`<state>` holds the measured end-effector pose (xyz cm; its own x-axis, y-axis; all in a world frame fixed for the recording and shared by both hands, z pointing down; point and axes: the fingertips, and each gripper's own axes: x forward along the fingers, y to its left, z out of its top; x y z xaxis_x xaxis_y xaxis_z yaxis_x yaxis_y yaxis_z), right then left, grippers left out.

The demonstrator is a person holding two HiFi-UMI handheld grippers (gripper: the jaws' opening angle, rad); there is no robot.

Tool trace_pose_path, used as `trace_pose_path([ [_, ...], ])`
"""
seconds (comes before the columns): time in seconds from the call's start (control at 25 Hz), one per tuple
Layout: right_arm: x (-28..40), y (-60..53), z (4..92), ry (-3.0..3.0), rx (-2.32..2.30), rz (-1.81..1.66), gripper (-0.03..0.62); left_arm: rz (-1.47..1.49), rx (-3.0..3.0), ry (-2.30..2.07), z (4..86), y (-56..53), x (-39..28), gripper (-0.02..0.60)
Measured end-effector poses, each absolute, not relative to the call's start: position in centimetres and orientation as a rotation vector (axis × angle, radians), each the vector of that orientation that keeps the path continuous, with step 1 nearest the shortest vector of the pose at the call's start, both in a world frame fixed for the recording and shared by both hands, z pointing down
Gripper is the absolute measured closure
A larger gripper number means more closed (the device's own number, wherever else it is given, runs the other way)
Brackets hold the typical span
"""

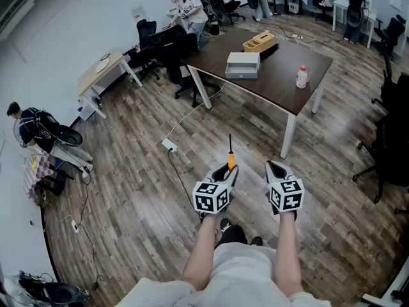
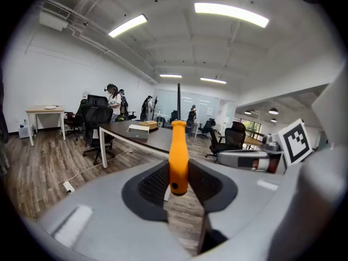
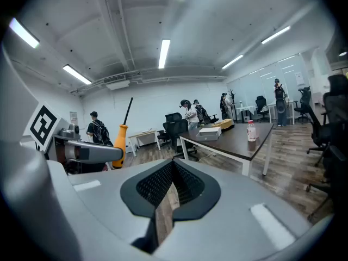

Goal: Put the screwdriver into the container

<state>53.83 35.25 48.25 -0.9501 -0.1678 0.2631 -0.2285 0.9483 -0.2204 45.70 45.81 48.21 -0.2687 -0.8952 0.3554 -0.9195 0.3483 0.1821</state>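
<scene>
Left gripper view has the screwdriver (image 2: pixel 178 156) dead centre: its orange handle stands upright between the two black ribbed pads of my left gripper (image 2: pixel 179 179), and my jaws are closed on it, one pad against each side, held fairly wide by the thickness of the handle. The handle's butt end hangs just below the pads and the thin dark shaft rises from its top toward the upper middle of the frame. In the right gripper view my right gripper (image 3: pixel 173 170) carries nothing; its jaws are drawn together at the tips, with only a sliver of wooden floor (image 3: pixel 163 211) showing through lower down, and the screwdriver appears at the left of that frame, orange handle low and shaft slanting up. Each gripper wears a cube of black-and-white square markers (image 1: pixel 211 197), patterns only, with no words on them. On the dark desk (image 1: pixel 281 75) in the upper middle of the head view sit a wooden container (image 1: pixel 259 41), a grey box (image 1: pixel 243 64) and a red-capped bottle (image 1: pixel 301 77) whose label is too small to read. In that view my forearms reach up from the lower middle of the frame, side by side, both grippers tipped a little downward over the floor, well short of the desk, the screwdriver's shaft pointing toward it.
</scene>
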Motion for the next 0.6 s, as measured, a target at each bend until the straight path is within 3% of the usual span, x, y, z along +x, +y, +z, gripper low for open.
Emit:
trace_pose_path([
  [0.6, 55.0, 32.6, 48.3, -2.881, 0.331, 0.428, 0.592, 0.087, 1.567, -2.288, 47.4, 46.2, 45.1, 0.418],
])
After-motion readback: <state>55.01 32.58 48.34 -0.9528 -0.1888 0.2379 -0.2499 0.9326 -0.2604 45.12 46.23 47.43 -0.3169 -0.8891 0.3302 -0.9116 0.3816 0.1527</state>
